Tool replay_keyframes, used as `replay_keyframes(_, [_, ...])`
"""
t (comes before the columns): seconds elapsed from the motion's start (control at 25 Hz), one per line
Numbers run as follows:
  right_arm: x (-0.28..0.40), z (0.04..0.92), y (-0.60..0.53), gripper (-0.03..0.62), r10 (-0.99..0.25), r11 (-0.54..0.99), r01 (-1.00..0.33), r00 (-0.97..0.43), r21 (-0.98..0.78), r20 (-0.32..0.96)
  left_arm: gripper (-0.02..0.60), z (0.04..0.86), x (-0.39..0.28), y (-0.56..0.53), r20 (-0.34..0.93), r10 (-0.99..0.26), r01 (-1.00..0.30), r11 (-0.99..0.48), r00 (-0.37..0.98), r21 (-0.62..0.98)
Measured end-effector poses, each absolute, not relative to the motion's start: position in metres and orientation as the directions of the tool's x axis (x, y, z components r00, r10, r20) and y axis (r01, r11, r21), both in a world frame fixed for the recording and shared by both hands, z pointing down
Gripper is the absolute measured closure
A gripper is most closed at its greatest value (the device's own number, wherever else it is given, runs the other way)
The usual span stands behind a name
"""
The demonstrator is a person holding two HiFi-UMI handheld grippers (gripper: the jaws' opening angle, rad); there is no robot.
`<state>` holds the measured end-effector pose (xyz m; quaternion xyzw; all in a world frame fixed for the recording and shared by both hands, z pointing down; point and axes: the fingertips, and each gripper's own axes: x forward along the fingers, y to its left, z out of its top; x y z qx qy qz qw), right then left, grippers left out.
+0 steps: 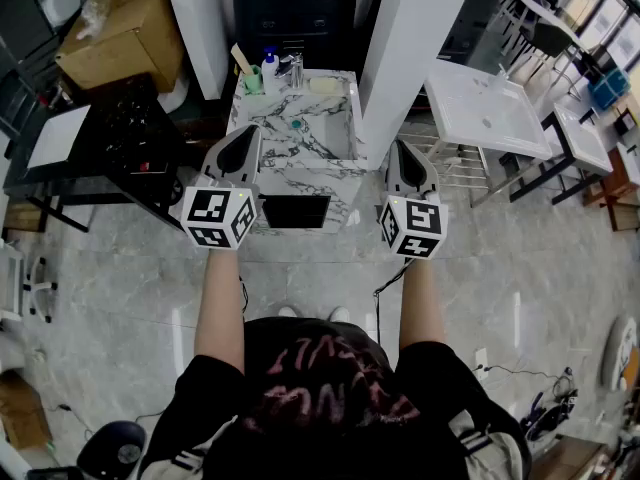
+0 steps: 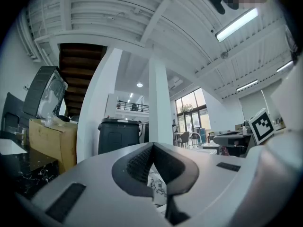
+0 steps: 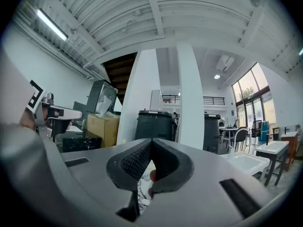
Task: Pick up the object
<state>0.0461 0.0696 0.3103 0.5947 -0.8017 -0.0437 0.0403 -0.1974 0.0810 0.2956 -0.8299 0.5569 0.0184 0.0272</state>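
- Left gripper [image 1: 248, 136] clenched tight, nothing between the jaws, held level at the left edge of the marble counter [image 1: 325, 158].
- Right gripper [image 1: 404, 148] likewise clamped shut and empty, held level off the counter's right side.
- Small teal object [image 1: 295, 124] lying mid-counter, apart from both grippers.

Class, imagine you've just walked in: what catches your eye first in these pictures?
The left tool and right tool are held level side by side, both shut. Just ahead of them stands a marble counter, beside a white pillar.
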Motion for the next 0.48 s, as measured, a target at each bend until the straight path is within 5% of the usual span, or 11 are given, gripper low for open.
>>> replay_keyframes(0.48, [0.0402,0.3114,0.0789,0.580,-0.960,0.278,-0.951,-0.279,0.136,0.015,0.580,0.3031,-0.2033,0.0860,-0.051,-0.920,-0.921,-0.389,0.389,-0.011])
